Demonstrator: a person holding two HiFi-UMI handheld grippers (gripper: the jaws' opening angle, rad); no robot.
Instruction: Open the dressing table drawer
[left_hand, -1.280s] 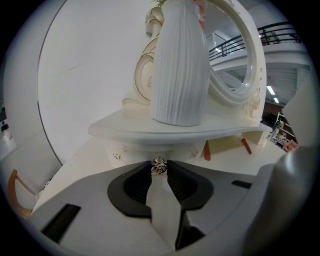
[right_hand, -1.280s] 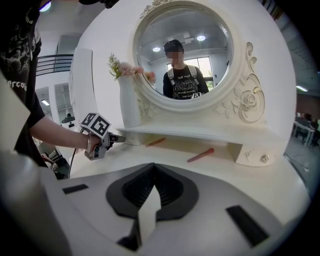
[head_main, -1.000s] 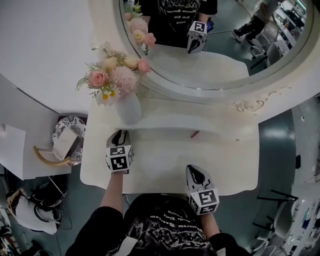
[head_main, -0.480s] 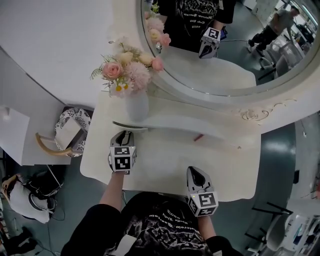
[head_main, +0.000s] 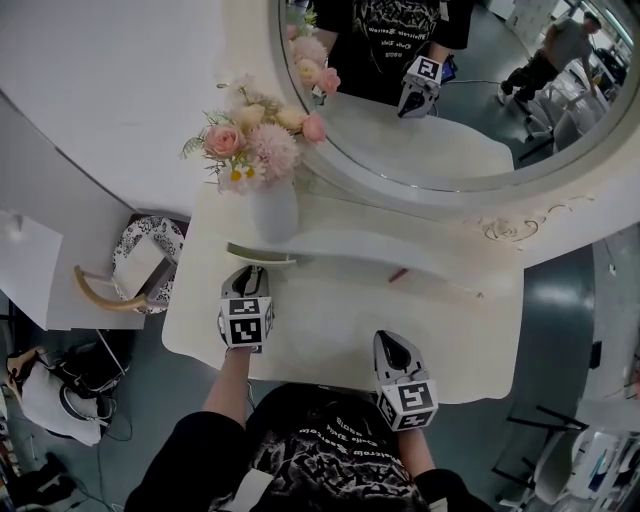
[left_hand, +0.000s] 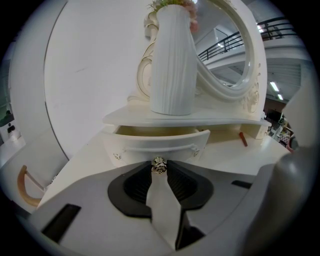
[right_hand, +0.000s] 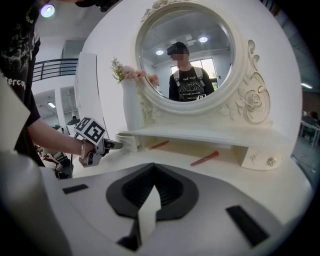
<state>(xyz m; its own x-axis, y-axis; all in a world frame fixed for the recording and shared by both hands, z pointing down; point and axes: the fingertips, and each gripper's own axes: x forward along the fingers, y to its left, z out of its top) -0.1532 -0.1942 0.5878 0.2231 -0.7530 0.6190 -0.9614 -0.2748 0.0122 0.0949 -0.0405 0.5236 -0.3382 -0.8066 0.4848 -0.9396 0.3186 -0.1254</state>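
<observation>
**Head view.** A white dressing table (head_main: 330, 335) stands under an oval mirror (head_main: 450, 140). A ribbed white vase (head_main: 274, 212) of pink and cream flowers sits on the raised shelf at the table's left end. The drawer (head_main: 275, 257) lies directly below the vase, and its curved front is pulled a little way out from under the shelf. The left gripper (head_main: 250, 270) points at that drawer front with its tips against it. The right gripper (head_main: 391, 343) rests over the table's front edge, well to the right of the vase and apart from the drawer. A thin red stick (head_main: 397, 274) lies under the shelf, right of the vase.

**Left gripper view.** The jaws are closed on a small metal knob (left_hand: 159, 164) at the middle of the drawer front, and the pads press it from both sides. The drawer stands partly open just below the vase, with a dark gap showing above its front.

**Right gripper view.** The jaws stand together with nothing between them, and only bare tabletop lies beyond. The left gripper shows at the left, with its tip at the drawer beneath the vase. A second small drawer front with its own knob (right_hand: 270, 161) sits at the far right end of the shelf, well away from the vase, and looks flush.
</observation>
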